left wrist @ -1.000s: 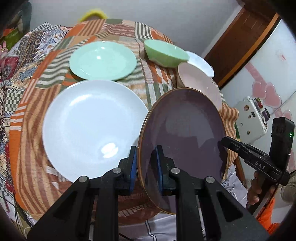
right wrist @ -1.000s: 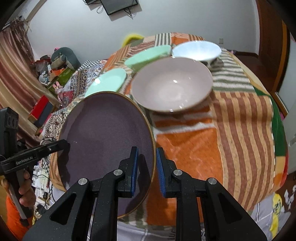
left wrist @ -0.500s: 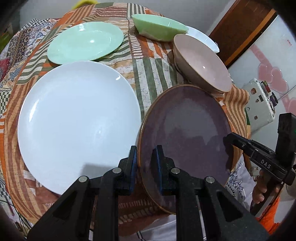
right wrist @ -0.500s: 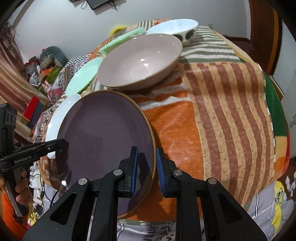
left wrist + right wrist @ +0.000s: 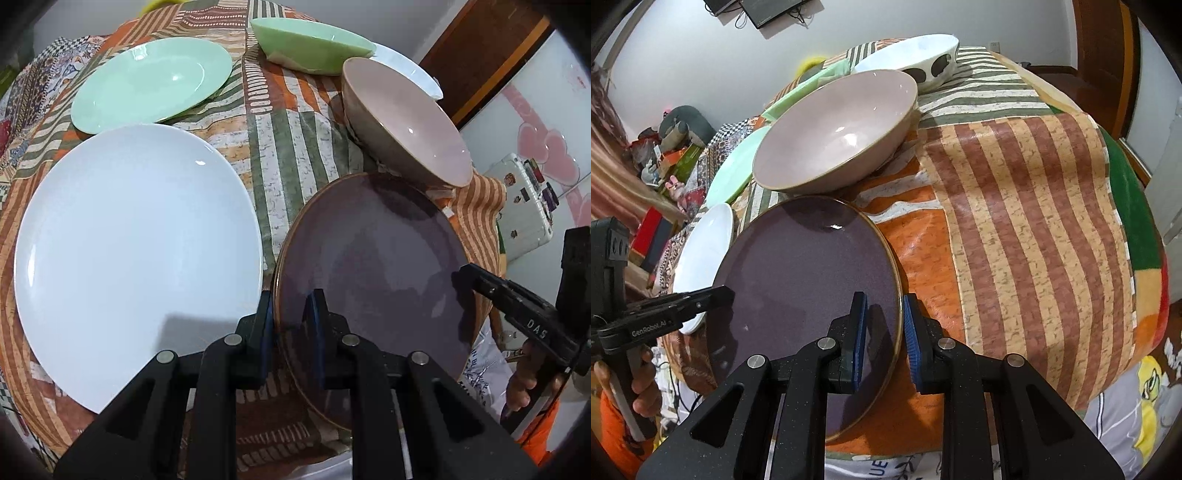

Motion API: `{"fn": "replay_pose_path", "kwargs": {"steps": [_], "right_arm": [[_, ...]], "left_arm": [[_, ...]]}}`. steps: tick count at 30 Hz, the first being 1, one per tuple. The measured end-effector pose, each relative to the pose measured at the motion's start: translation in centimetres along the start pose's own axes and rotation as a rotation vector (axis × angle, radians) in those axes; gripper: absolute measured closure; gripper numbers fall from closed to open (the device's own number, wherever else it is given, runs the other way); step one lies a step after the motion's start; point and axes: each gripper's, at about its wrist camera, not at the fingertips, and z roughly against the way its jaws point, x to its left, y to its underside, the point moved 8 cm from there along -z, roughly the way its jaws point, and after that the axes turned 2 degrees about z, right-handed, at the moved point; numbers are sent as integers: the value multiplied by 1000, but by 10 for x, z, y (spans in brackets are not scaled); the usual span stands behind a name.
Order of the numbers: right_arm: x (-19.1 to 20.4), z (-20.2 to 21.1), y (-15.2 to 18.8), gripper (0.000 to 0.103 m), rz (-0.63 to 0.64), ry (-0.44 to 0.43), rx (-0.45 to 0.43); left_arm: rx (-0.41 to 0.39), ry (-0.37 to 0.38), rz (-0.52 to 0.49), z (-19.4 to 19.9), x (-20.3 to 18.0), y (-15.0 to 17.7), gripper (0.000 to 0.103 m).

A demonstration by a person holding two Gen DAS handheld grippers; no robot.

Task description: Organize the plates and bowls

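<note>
Both tongs pinch the purple plate (image 5: pixel 369 258) by opposite rims: the left tongs (image 5: pixel 290 325) on its left edge, the right tongs (image 5: pixel 882 325) on its right. The plate sits nearly flat, far edge raised slightly, low over the striped cloth (image 5: pixel 1015 221) on the worktop's near edge, beside the white plate (image 5: pixel 136 254). Beyond stands the pink bowl (image 5: pixel 834 129). Only the right view shows the spotted white bowl (image 5: pixel 923 59) fully; only the left shows the green plate (image 5: pixel 151 81) and green bowl (image 5: pixel 314 48) clearly.
</note>
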Motion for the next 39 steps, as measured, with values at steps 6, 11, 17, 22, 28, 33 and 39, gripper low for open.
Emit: {"fn": "replay_pose_path", "kwargs": {"steps": [6, 11, 17, 22, 28, 33, 39], "right_arm": [[-4, 1, 3, 83, 12, 25, 2], [-2, 5, 0, 83, 9, 29, 0], [18, 29, -15, 79, 69, 37, -69], [42, 48, -27, 69, 113, 16, -129], [81, 56, -41, 57, 182, -18, -179], [103, 45, -46, 53, 223, -56, -183], [130, 22, -49, 51, 260, -86, -153]], "left_arm": [[-6, -21, -14, 0, 0, 2, 86], [-3, -15, 10, 4, 0, 6, 86], [-81, 32, -2, 39, -10, 0, 73], [-225, -25, -83, 83, -22, -9, 61], [-328, -84, -122, 122, -10, -7, 51], [-351, -126, -82, 135, 22, -2, 41], [-340, -170, 42, 136, 83, 0, 41]]}}
